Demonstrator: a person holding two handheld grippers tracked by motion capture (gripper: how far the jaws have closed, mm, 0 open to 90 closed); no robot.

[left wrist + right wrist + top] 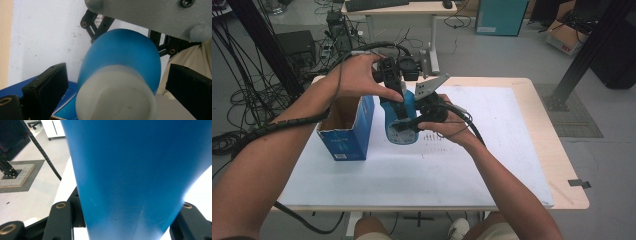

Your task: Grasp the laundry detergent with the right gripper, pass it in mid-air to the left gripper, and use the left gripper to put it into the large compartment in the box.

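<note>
A blue bottle (398, 114) with a white cap (116, 100) is held up over the white-covered table (492, 150). My right gripper (408, 125) comes in from the right and is shut on the bottle's lower body (130, 170), one black jaw on each side of it. My left gripper (398, 96) points down at the bottle's top. Its jaws stand open on either side of the cap, a small gap showing on each side (116, 82). The right gripper's grey plate (150, 17) sits just beyond the bottle in the left gripper view.
An open blue cardboard box (347, 131) stands on the table just left of the bottle. Cables trail from both grippers. Beyond the far table edge there are a desk (402, 10), cable bundles on the floor and a black frame post (587, 50).
</note>
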